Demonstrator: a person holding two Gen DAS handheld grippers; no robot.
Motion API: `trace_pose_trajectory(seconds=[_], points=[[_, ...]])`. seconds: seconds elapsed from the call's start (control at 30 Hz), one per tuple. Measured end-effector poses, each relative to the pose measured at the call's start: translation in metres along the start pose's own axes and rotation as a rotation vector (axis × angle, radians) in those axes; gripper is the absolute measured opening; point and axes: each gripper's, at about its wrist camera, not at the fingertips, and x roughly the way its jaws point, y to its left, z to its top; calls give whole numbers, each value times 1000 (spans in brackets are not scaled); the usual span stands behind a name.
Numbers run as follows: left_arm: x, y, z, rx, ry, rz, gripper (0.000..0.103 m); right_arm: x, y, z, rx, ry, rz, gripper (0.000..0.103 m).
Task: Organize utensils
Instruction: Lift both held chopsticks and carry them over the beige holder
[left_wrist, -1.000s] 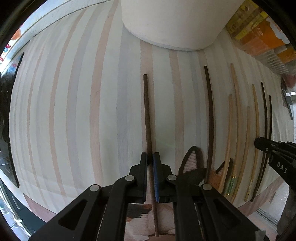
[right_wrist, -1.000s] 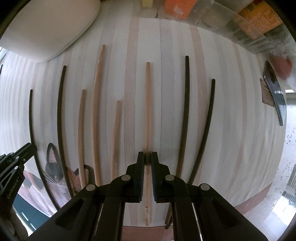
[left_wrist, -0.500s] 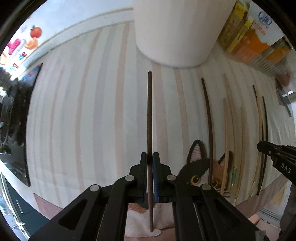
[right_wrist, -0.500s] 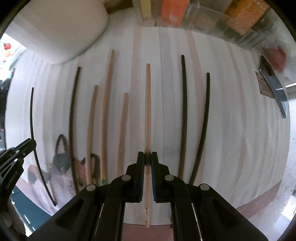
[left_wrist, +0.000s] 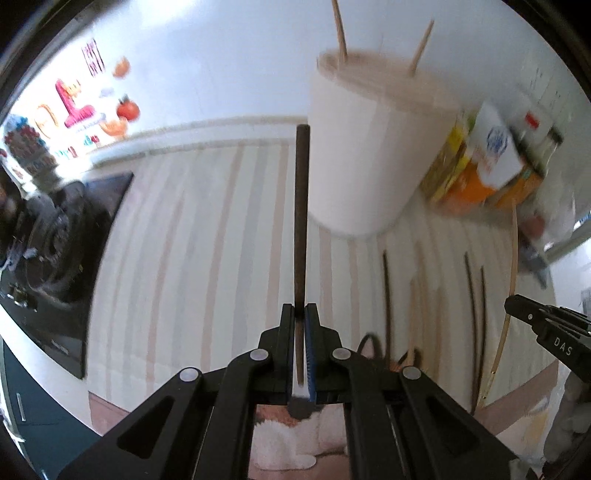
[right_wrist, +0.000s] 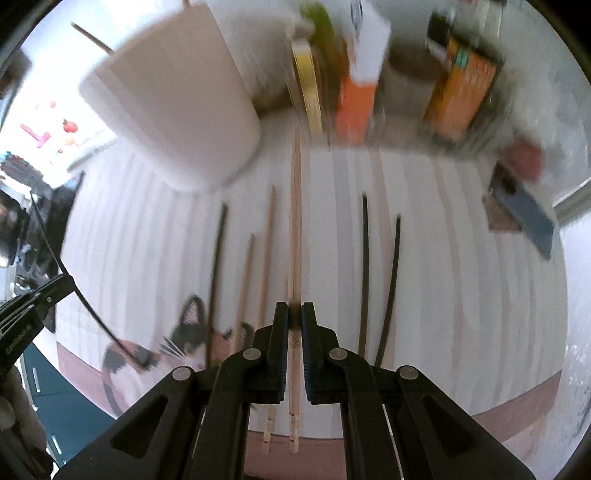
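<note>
1. While both views blur, your left claw (left_wrist: 300, 314) pinches a dark chopstick (left_wrist: 301, 218) raised off the worktop (left_wrist: 192, 236), its tip near the white holder (left_wrist: 369, 155).
2. Your right claw (right_wrist: 294, 314) pinches a pale chopstick (right_wrist: 295, 221) above the others.
</note>
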Motion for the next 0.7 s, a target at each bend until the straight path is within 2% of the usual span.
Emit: trace_pose_trajectory(seconds=[0.23,0.53,0.7], points=[[-56,6,45,-30,-176,-31,2,-59,20,39,-24,-165,60,7],[-153,3,110,-30,-376,-144,2,-129,52,109,-40,-337,165,7],[-163,-8,143,-16,-425,-144,3,-151,60,151,-19,-433,204,7]])
